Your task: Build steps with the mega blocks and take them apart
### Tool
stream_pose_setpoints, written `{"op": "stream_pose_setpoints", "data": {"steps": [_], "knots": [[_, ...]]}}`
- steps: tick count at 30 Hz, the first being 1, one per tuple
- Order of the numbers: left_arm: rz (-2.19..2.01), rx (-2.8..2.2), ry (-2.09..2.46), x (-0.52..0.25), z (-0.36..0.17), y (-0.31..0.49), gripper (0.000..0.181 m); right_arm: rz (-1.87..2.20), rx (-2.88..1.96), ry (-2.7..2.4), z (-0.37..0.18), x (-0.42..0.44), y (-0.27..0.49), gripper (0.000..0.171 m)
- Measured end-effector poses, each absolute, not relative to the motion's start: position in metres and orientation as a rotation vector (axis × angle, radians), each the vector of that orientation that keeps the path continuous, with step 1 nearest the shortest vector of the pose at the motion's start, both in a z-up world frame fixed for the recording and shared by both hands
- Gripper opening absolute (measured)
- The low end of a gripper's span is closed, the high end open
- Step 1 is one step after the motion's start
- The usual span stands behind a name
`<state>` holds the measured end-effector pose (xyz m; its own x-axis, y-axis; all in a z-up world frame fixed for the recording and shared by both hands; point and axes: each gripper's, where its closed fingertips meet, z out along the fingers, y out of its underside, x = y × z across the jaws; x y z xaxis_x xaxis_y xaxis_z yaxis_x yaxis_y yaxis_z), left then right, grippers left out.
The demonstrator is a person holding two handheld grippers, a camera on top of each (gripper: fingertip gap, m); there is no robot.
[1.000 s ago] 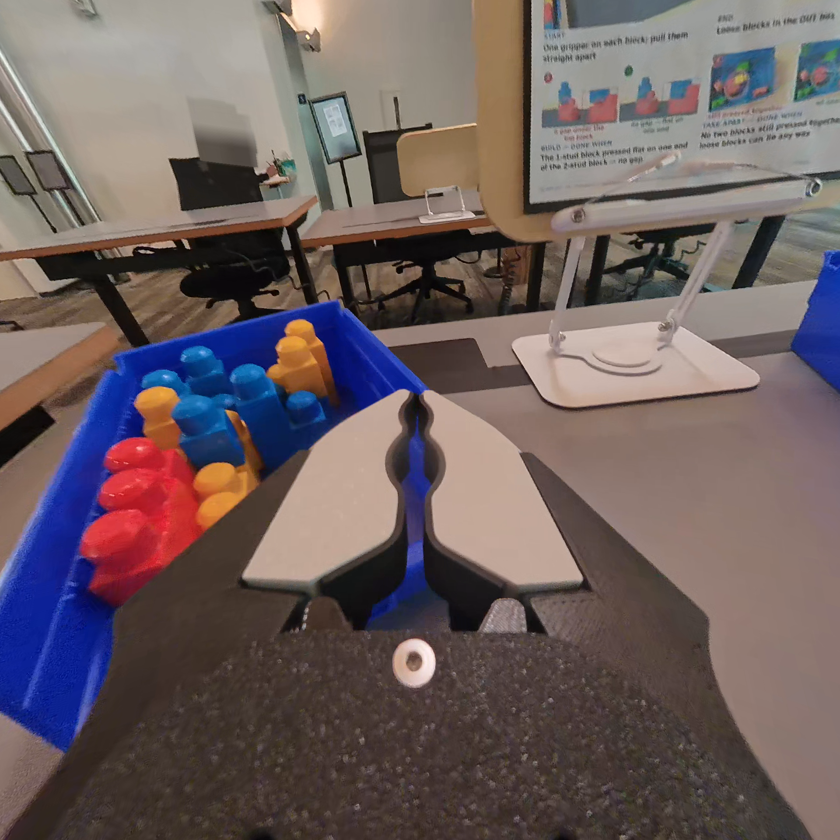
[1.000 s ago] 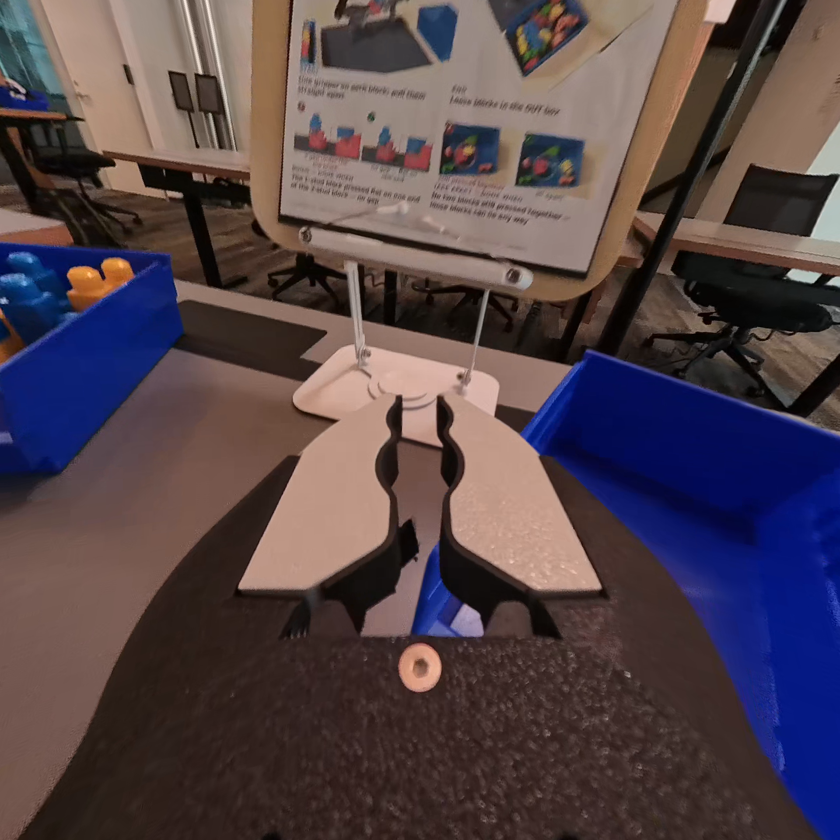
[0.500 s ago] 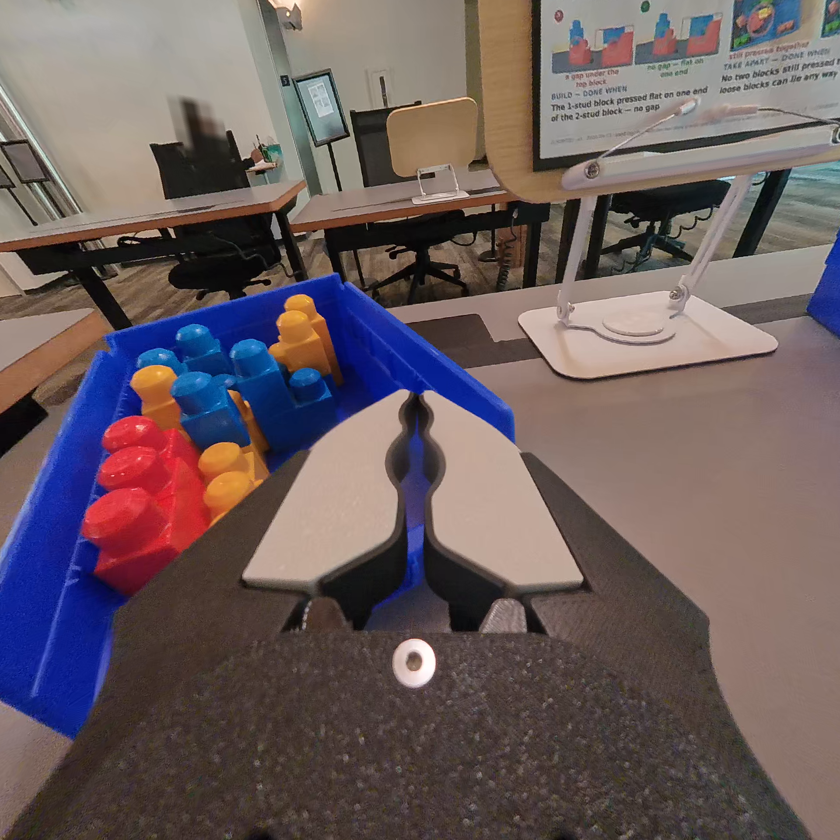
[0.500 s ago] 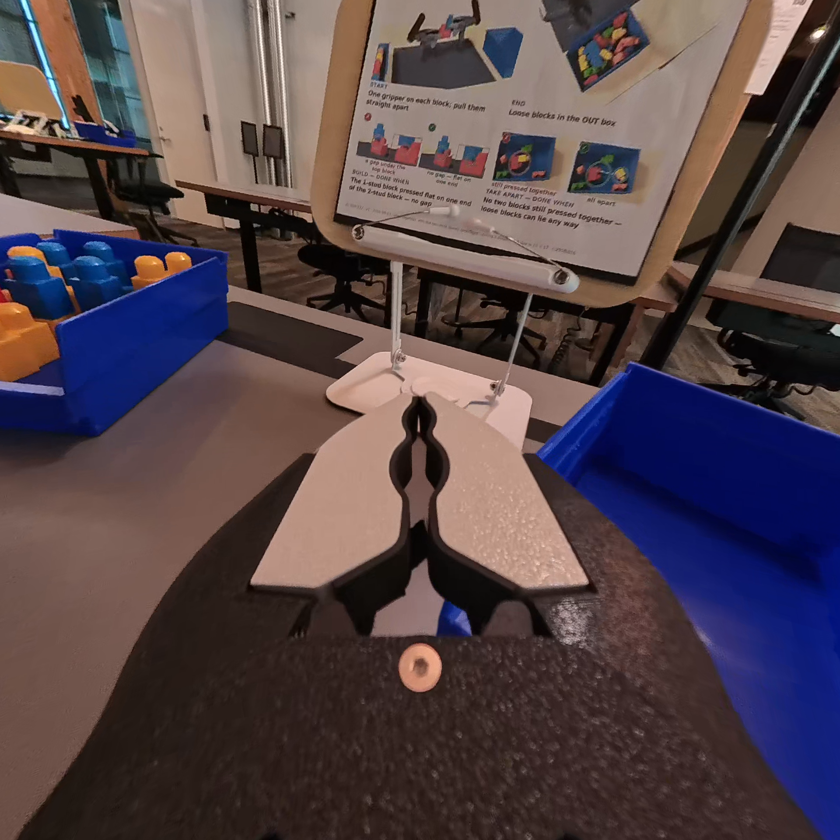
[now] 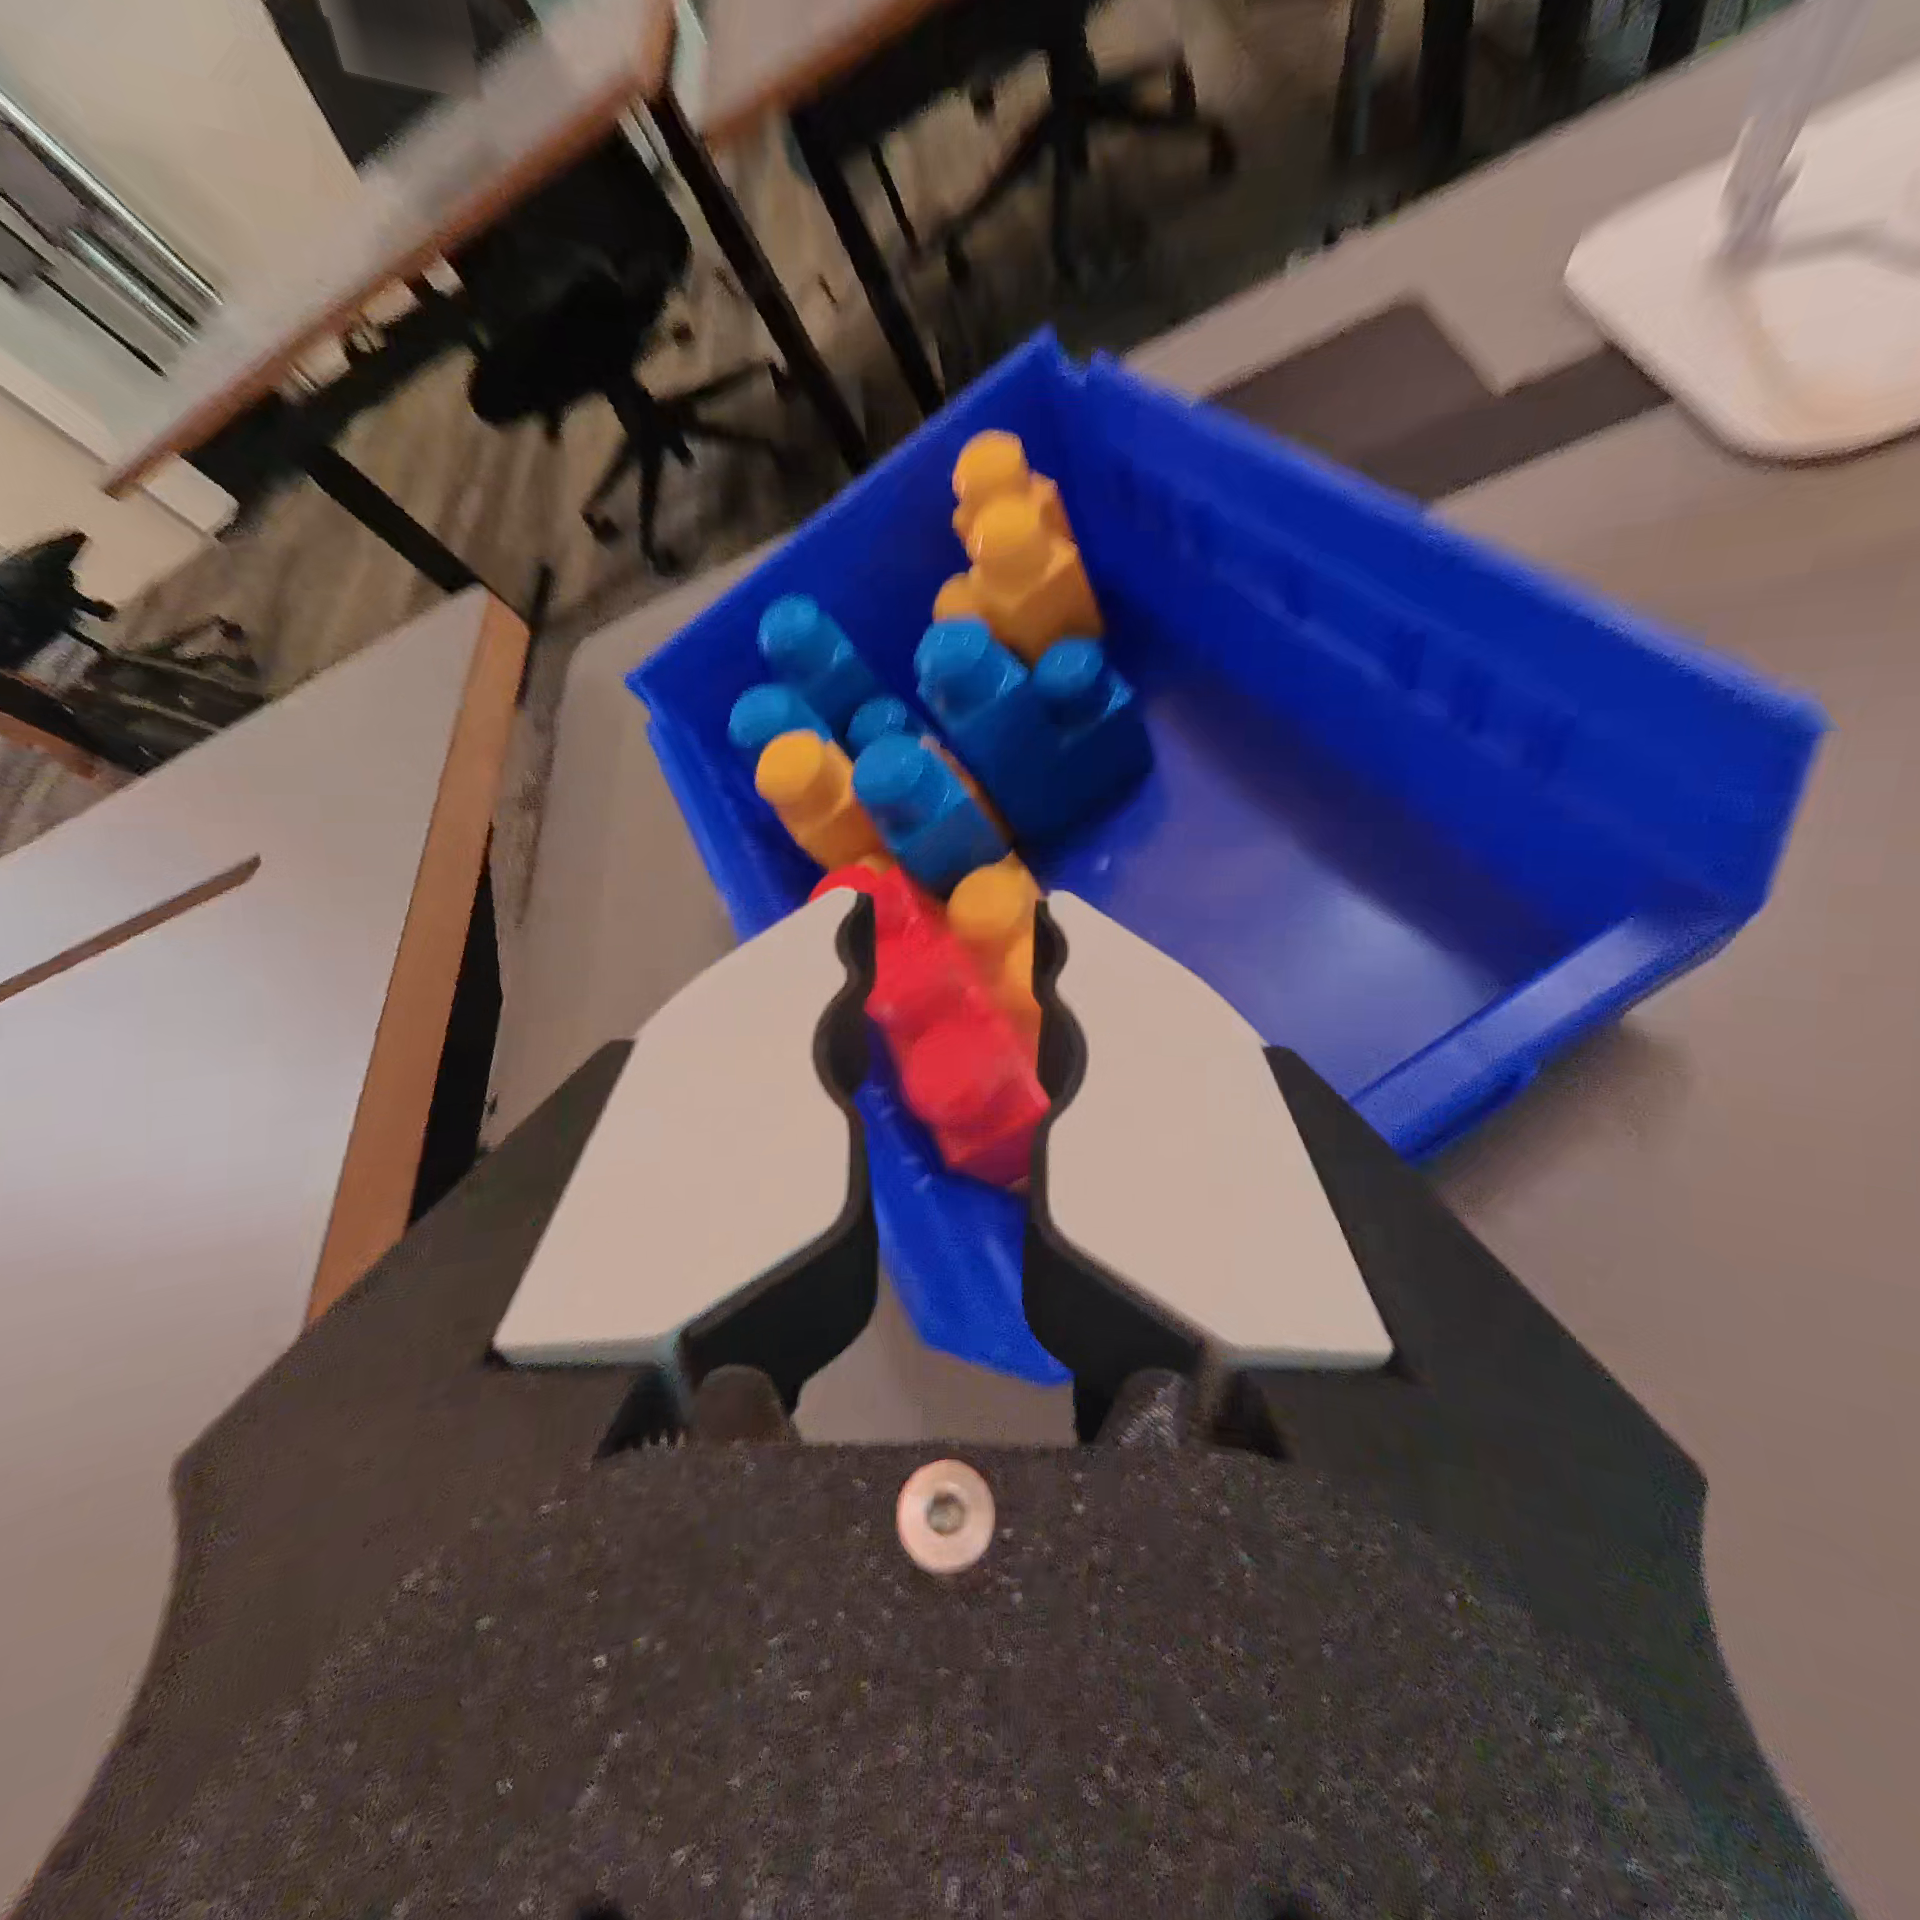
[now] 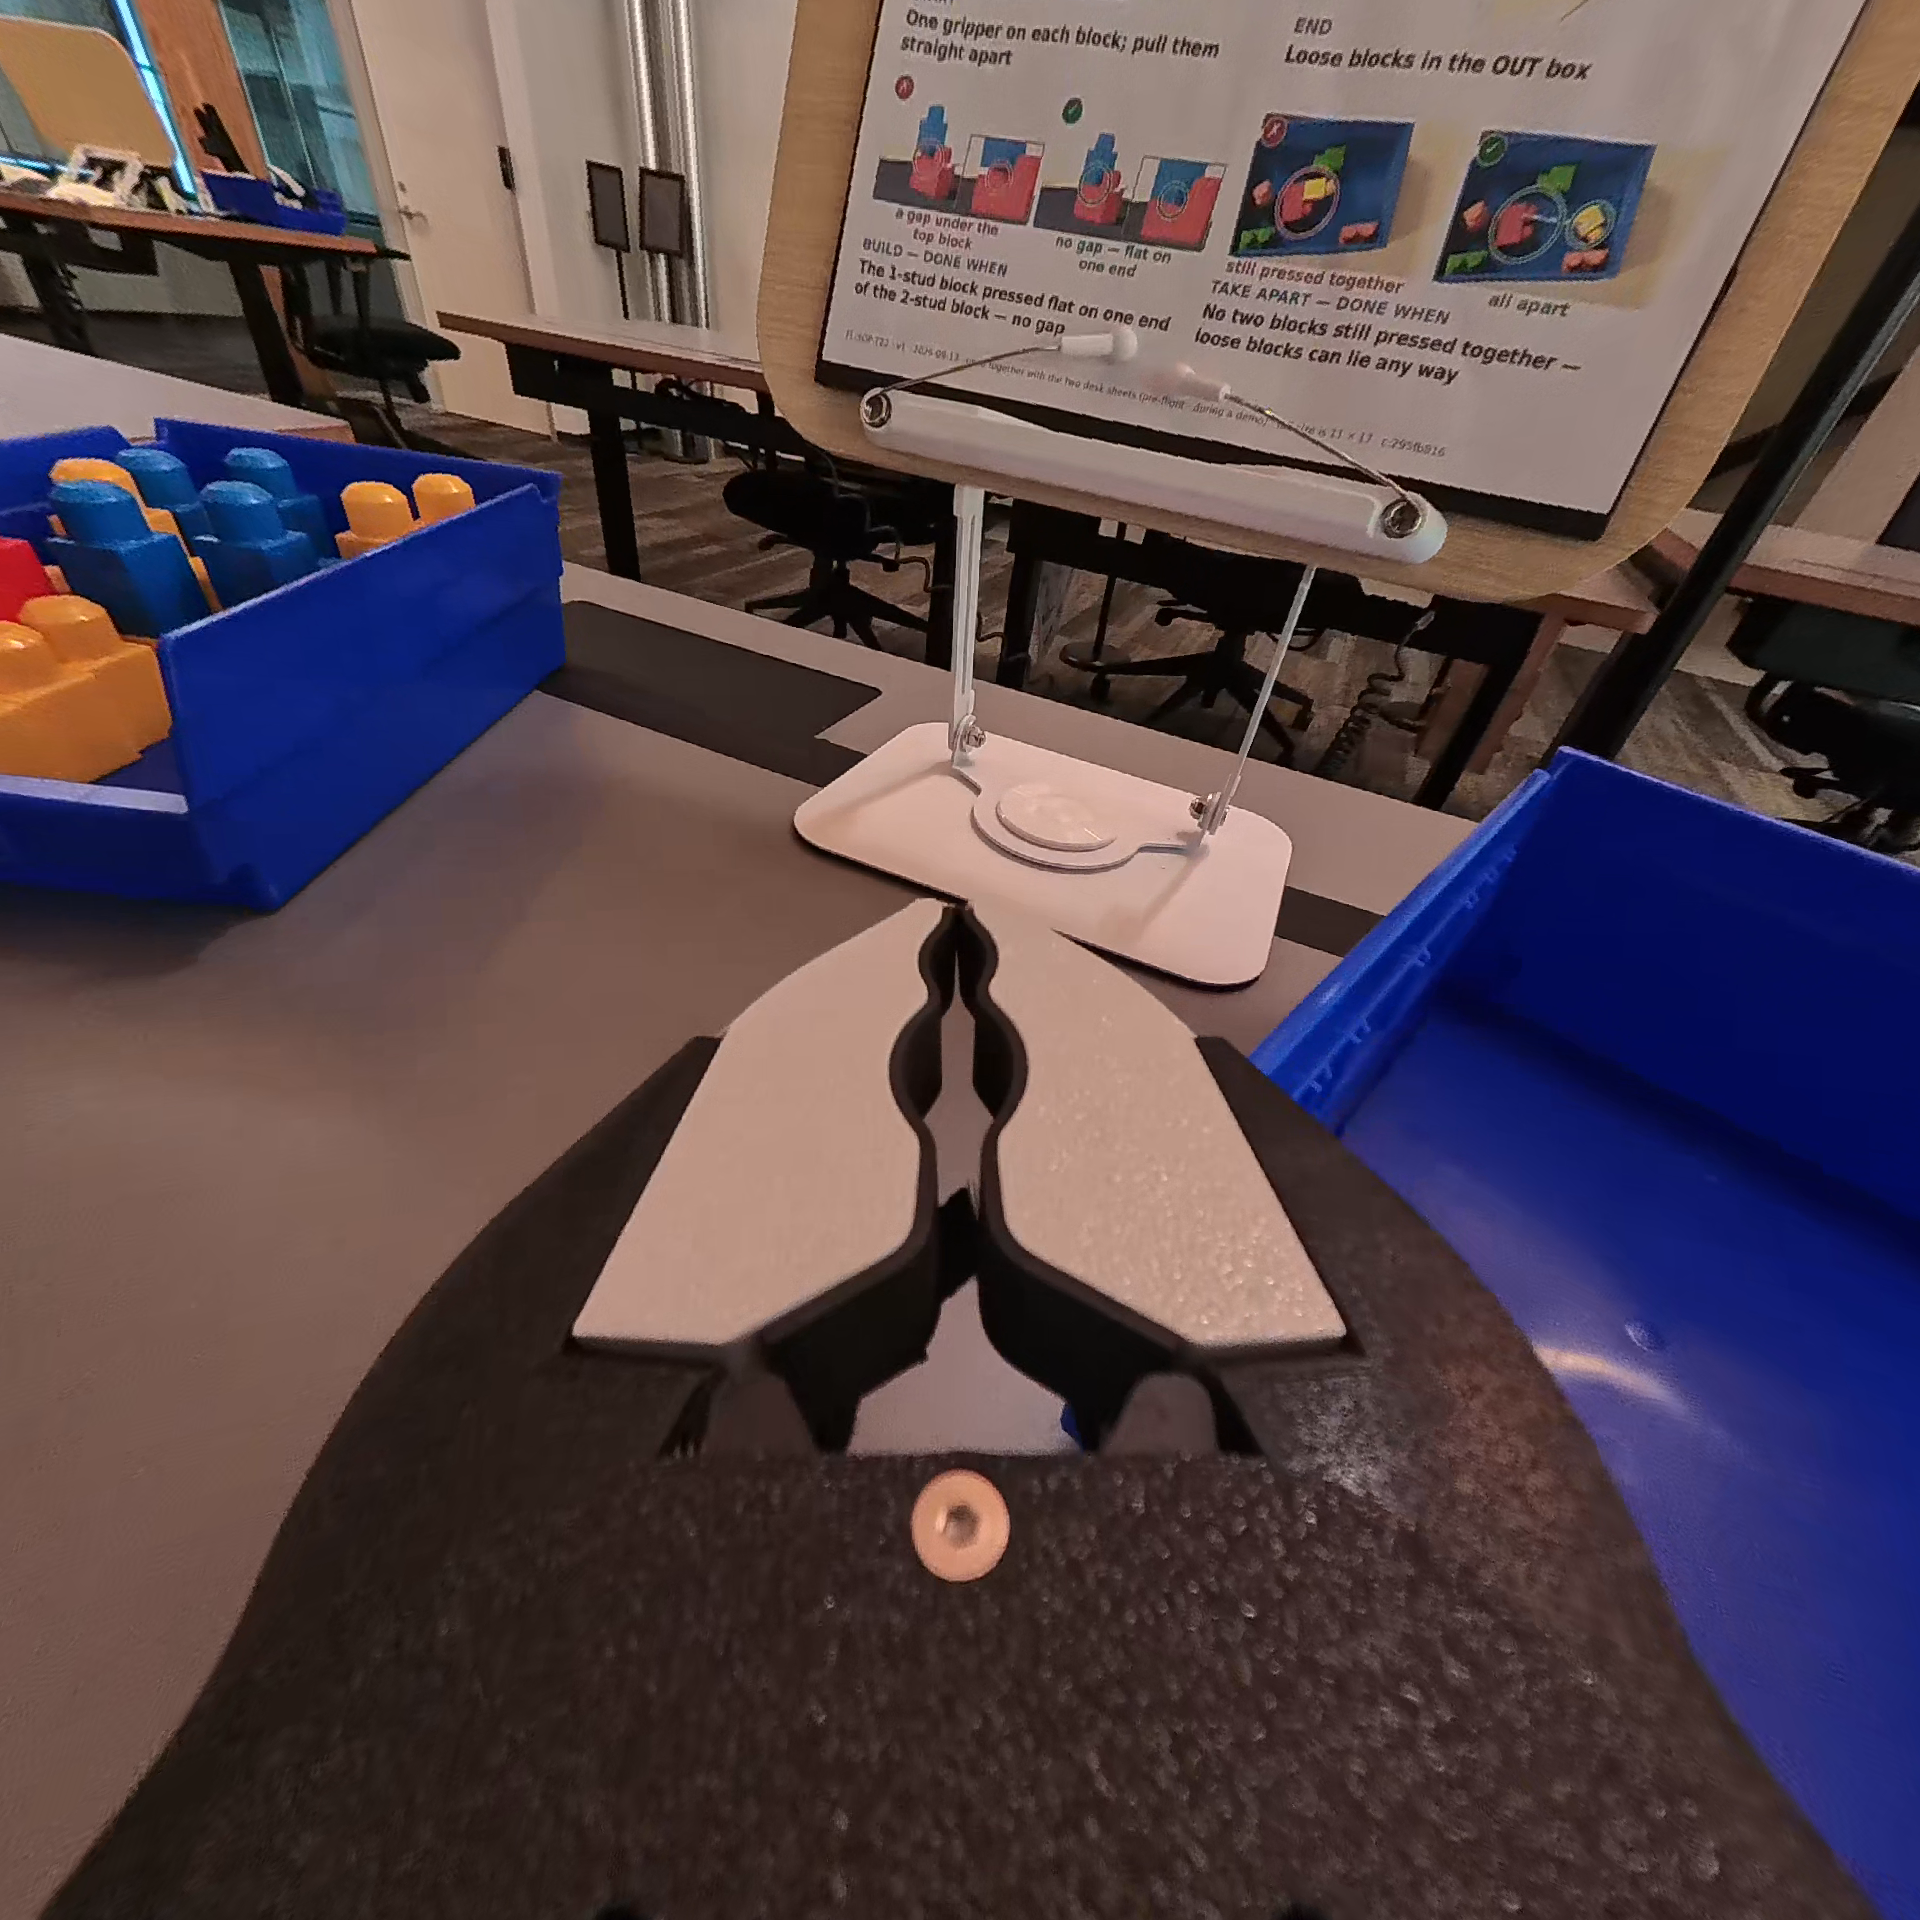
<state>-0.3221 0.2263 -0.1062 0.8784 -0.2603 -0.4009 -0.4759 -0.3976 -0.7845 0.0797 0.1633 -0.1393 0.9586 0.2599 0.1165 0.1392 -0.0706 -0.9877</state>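
Now the left gripper (image 5: 945,925) has tipped over the bin (image 5: 1455,665), jaws parted around the red block (image 5: 956,1049) at 12 o'clock; right gripper (image 6: 954,920) stays closed, empty. Pick imminent.

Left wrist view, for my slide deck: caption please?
Open left gripper above blue plastic bin of red, orange and blue blocks.

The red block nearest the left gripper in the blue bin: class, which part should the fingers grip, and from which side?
Probably across the red block's two long flat sides, coming from above over the blue bin's near corner. Its studs point up and away, an orange block crowds its right, and the open left gripper already lines up with its length.
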Motion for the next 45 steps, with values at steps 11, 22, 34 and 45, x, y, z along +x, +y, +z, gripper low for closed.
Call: {"op": "stream_pose_setpoints", "data": {"steps": [11, 22, 34, 45], "knots": [[0.174, -2.416, 1.061, -0.345, -0.166, 0.218, 0.033, 0.162, -1.685, -0.348, -0.148, 0.072, 0.162, 0.000], [0.401, -2.449, 1.409, -0.351, -0.186, 0.223, 0.039, 0.209, -1.713, -0.409, -0.157, 0.062, 0.161, 0.000], [0.622, -2.288, 1.743, -0.343, -0.199, 0.214, 0.044, 0.227, -1.716, -0.412, -0.159, 0.060, 0.160, 0.000], [0.775, -2.145, 1.738, -0.345, -0.176, 0.210, 0.038, 0.235, -1.724, -0.417, -0.161, 0.059, 0.160, 0.000]]}}
